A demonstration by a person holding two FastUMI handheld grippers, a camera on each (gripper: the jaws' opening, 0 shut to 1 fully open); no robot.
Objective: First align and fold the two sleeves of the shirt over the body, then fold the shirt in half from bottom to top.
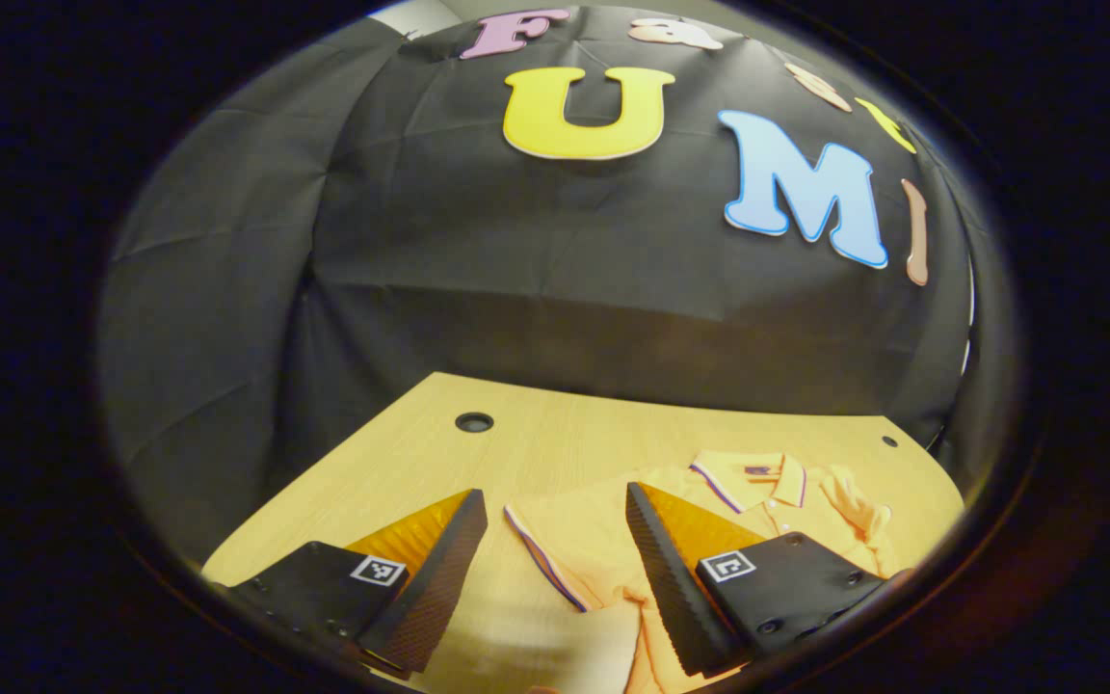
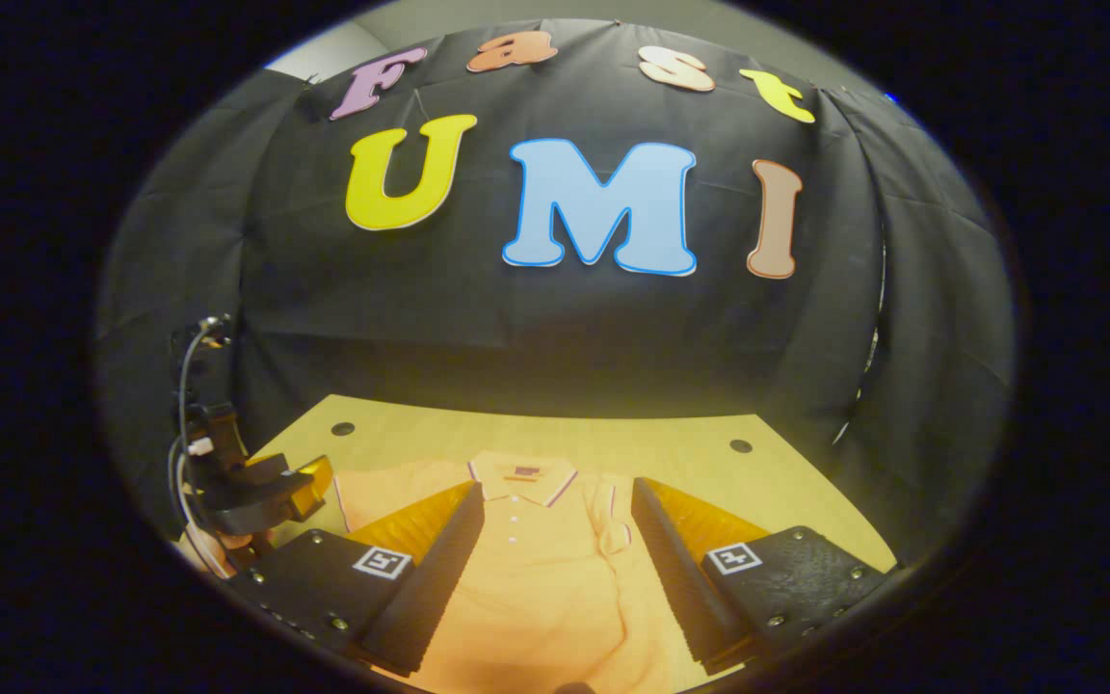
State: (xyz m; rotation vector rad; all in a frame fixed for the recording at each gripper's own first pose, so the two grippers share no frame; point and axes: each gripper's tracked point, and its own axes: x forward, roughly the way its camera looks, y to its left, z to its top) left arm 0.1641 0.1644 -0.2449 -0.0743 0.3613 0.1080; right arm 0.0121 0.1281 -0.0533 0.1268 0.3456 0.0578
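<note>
Shirt: an orange polo shirt lies flat on the table, collar toward the booth wall at 12 o'clock, hem toward the camera at 6 o'clock.
Collar: the collar has a dark-and-white trim line; a short button placket runs down from it toward 6 o'clock.
Sleeves: in the left gripper view one sleeve spreads out toward 9 o'clock of the body, its trimmed cuff showing; the sleeve at 3 o'clock of the collar looks bunched or already turned in, though I cannot tell for certain.
Left gripper: the left gripper hovers low over the spread sleeve, jaws spread wide with cloth showing between them and nothing pinched.
Right gripper: the right gripper hangs over the shirt's chest, jaws likewise spread and holding nothing.
Other view of the left gripper: it shows at 9 o'clock of the shirt in the right gripper view, just beside the sleeve.
Handling: the shirt is judged light, soft and limp, so it will sag and wrinkle when lifted and may slide on the smooth table.
Where to hold: the cuff edge of the spread sleeve looks the best pinch point, taking one layer only and carrying it across the body.
Stage: the sleeve folds seem unfinished; the bottom-to-top fold is not yet done.
</note>
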